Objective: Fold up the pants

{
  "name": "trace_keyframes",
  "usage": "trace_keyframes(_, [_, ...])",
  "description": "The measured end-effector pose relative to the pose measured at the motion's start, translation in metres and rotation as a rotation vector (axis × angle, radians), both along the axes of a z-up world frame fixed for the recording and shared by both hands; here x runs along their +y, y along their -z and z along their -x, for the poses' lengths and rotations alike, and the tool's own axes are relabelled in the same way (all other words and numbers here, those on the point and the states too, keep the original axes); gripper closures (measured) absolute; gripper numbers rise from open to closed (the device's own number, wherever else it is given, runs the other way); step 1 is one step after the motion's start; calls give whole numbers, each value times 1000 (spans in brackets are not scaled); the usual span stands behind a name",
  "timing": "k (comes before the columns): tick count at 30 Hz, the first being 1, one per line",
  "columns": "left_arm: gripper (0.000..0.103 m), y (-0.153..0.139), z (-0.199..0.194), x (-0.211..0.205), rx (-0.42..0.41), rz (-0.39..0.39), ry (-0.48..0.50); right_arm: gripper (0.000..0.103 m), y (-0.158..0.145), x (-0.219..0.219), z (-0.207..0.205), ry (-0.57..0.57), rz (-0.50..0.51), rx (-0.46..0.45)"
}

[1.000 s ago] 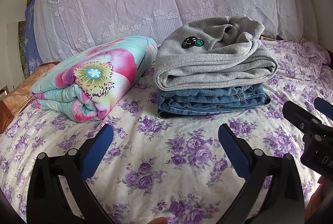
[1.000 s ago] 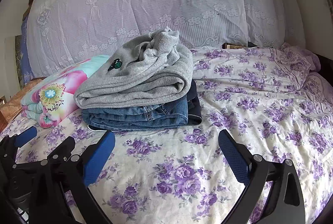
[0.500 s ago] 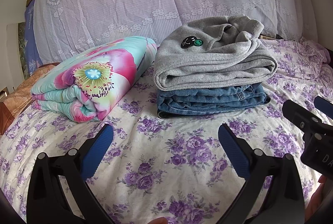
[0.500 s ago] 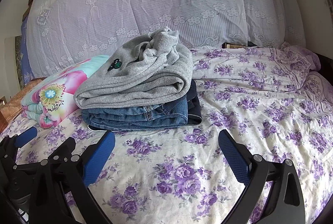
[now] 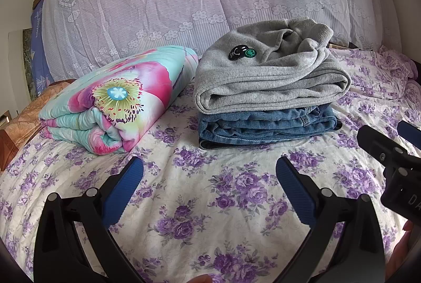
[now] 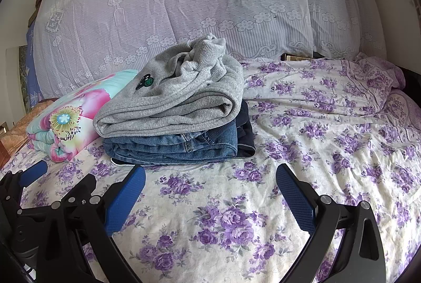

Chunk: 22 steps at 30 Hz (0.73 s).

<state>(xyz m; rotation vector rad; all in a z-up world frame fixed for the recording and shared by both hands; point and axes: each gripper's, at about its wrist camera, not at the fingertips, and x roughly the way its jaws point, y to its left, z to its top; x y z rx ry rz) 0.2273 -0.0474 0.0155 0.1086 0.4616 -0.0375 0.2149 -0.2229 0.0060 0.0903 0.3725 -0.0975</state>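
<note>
Grey fleece pants (image 5: 265,83): folded, top of a stack toward the bed's (image 6: 329,151) far edge, just right of a rolled floral quilt (image 5: 118,98). Soft, light, limp; waistband bunched loosely on top. Take hold at the thick rolled fold facing front.
Denim jeans (image 5: 263,127): folded beneath, stiffer, heavier; a darker item may lie under them, hard to tell.
Left tool (image 5: 209,172): spread, empty, above the sheet.
Right tool (image 6: 210,180): spread, empty, near the stack.
</note>
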Motion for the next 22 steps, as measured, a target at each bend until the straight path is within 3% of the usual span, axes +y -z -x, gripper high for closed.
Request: trace_keyframes(22, [5, -1, 0, -1, -9, -3, 29, 3, 0, -1, 0, -2, -3, 1])
